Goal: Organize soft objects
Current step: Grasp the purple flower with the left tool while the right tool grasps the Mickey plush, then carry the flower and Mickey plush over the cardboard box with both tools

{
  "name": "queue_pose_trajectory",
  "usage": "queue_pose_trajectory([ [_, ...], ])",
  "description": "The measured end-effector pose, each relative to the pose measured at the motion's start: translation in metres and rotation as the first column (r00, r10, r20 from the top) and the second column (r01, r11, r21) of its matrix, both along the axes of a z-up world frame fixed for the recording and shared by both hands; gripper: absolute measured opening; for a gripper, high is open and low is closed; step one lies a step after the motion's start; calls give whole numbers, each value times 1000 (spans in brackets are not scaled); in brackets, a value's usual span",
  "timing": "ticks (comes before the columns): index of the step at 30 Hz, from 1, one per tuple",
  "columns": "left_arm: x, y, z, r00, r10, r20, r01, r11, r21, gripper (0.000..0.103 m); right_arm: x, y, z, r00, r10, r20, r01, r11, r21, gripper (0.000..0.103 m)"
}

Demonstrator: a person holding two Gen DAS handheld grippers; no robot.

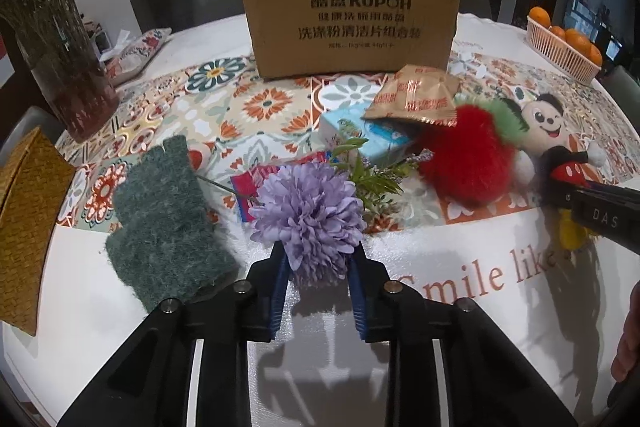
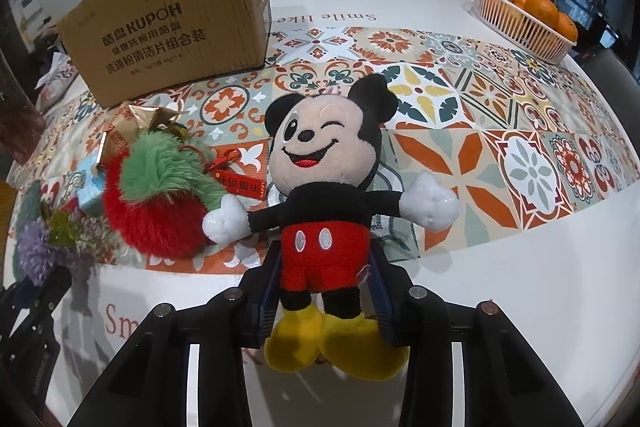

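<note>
**Both grippers clamped on soft items at table edge**

Round table (image 1: 460, 267), white glossy cover with "Smile like" lettering and a patterned tile-print runner (image 2: 500, 155) across the middle. Cardboard box (image 1: 350, 15), corrugated brown, printed "KUPOH", stands upright on the runner at the far side. Glass vase (image 1: 68, 67) with dried stems far left; woven straw piece (image 1: 28, 227) at left edge. Pink plastic slatted basket (image 2: 524, 23) with oranges (image 2: 540, 9) far right, well apart from the pile.

Mickey plush (image 2: 324, 187): soft pile fabric, black ears, red shorts, yellow feet, white mitts spread. Right gripper (image 2: 324, 283) has both fingers pressed against the shorts, one each side (clamped on it); feet hang toward the camera.

Red fuzzy pom plush (image 1: 468, 163), round, long fur with green fur tuft on top, lies on the runner just beside the Mickey plush; a red clasp and tag (image 2: 240, 183) sit beside it. Dark green knit glove (image 1: 164, 227), fuzzy, flat on the table left of the flower.

Purple artificial flower (image 1: 308, 211), dense fabric petals, green leaves behind. Left gripper (image 1: 318, 267) blue ribbed fingers squeeze the bloom's lower part from both sides (closed on it).

Crinkly gold snack packet (image 1: 416, 97) leans on a light-blue tissue pack (image 1: 360, 139); red-blue wrapper (image 1: 256, 187) lies under the flower stem.
</note>
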State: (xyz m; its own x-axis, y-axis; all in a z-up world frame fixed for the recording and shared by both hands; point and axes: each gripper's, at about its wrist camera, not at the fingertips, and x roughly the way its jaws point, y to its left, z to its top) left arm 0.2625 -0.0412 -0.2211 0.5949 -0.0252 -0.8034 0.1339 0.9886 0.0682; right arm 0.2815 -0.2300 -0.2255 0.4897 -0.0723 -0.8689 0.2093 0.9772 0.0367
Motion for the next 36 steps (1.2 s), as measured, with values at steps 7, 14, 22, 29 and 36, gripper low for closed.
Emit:
queue_pose_trajectory([
  [7, -13, -5, 18, 998, -7, 63, 6, 1000, 11, 25, -14, -5, 10, 1000, -13, 24, 12, 1000, 27, 41],
  [14, -21, -10, 46, 995, -26, 100, 27, 1000, -6, 25, -29, -8, 38, 996, -10, 87, 7, 999, 42, 41],
  [22, -18, -7, 88, 990, -22, 139, 32, 997, -70, 25, -35, -2, 91, 978, 22, 210, -31, 999, 42, 41],
  [29, 1, -4, 123, 981, -26, 193, 45, 995, -94, 25, -28, 13, 131, 947, 75, 313, -93, 995, 42, 41],
  [36, 24, 1, 151, 972, -36, 234, 62, 993, -105, 25, -14, 25, 163, 910, 108, 401, -133, 990, 35, 41],
])
